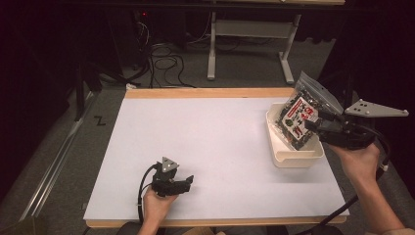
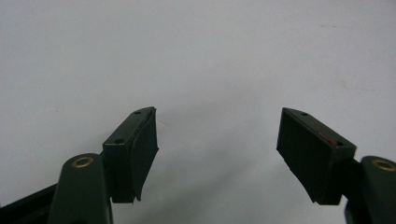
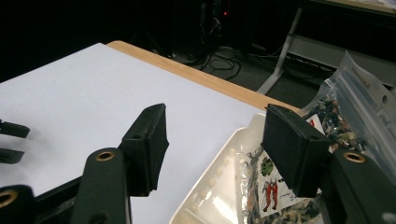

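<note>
Bag (image 1: pixel 302 117) of small pieces now stands in the white tray (image 1: pixel 293 159) at the table's (image 1: pixel 215 147) right edge, leaning on the far wall. Our right gripper (image 3: pixel 215 144) is spread and off it, so we judge placement done. Left gripper (image 2: pixel 217 154), near left, holds nothing, jaws apart. Left to do: back away.

bag: clear zip-top plastic bag (image 1: pixel 304 113) of small dark mixed pieces, with a red-and-white printed card inside
pose: propped upright, leaning, top above the rim
place: inside the white plastic tray (image 1: pixel 293 157), at the table's right edge
</note>
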`<control>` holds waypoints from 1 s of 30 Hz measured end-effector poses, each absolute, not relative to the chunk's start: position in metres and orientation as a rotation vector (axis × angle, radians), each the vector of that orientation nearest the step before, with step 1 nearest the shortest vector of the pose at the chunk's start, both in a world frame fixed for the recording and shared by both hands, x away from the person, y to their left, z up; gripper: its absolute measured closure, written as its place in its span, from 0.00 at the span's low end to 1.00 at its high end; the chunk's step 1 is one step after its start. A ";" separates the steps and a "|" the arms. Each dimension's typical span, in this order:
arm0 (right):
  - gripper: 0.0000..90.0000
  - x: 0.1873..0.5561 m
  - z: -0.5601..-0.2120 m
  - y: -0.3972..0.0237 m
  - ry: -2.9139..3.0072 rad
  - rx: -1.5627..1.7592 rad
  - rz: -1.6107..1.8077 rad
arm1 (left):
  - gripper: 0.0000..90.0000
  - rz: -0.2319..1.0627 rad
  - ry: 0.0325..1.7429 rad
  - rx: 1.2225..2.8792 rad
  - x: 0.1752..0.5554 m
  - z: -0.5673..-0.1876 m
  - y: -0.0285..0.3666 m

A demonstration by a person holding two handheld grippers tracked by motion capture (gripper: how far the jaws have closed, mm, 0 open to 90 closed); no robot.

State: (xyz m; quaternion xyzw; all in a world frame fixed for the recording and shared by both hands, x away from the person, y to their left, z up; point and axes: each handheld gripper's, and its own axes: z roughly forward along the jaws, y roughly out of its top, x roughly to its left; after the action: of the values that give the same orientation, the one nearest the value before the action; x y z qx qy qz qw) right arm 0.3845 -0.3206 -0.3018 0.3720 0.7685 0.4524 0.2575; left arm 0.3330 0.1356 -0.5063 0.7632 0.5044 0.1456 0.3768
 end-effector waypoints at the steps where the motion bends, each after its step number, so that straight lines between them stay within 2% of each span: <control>1: 0.44 0.381 -0.302 -0.320 2.086 1.008 1.235 | 0.33 0.371 1.287 1.953 0.333 -0.506 0.136; 8: 0.40 0.374 -0.303 -0.318 2.078 1.023 1.259 | 0.33 0.372 1.280 1.948 0.333 -0.506 0.136; 30: 0.42 0.350 -0.334 -0.302 2.095 0.984 1.305 | 0.34 0.349 1.248 1.956 0.339 -0.505 0.128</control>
State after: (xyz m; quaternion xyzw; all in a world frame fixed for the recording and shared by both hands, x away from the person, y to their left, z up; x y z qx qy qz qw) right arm 0.3502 -0.3018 -0.3340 0.3597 0.7654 0.4767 0.2399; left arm 0.3388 0.1283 -0.5053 0.7686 0.4904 0.1369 0.3873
